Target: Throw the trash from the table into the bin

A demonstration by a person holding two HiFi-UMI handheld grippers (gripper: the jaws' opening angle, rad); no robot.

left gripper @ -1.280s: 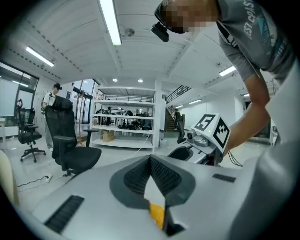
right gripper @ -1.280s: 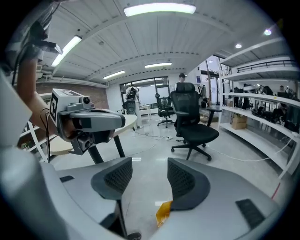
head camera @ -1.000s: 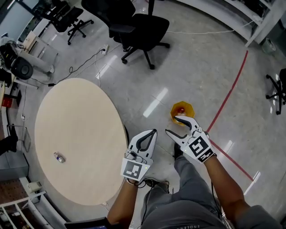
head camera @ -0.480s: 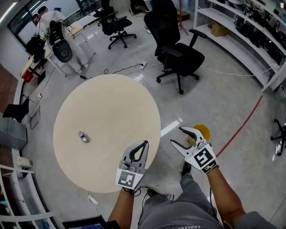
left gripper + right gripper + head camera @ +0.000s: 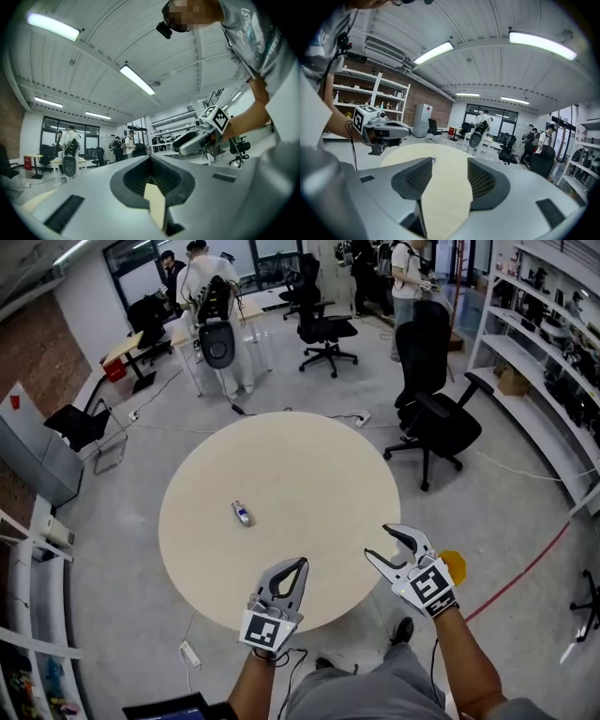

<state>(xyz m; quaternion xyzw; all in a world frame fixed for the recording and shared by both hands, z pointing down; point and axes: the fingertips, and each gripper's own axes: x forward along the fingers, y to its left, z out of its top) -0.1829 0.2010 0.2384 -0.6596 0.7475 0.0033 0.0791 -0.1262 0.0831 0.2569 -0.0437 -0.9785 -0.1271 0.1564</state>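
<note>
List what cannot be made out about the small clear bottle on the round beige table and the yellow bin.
- Small clear bottle on the round beige table: head view, too small to read its label or contents.
- Yellow bin on the floor: head view, mostly hidden behind the right gripper; its inside is unseen.

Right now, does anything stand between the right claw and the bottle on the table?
Nothing visible does. The small bottle lies alone on the round table; only bare tabletop separates it from the right claw, open and empty by the near edge.
</note>
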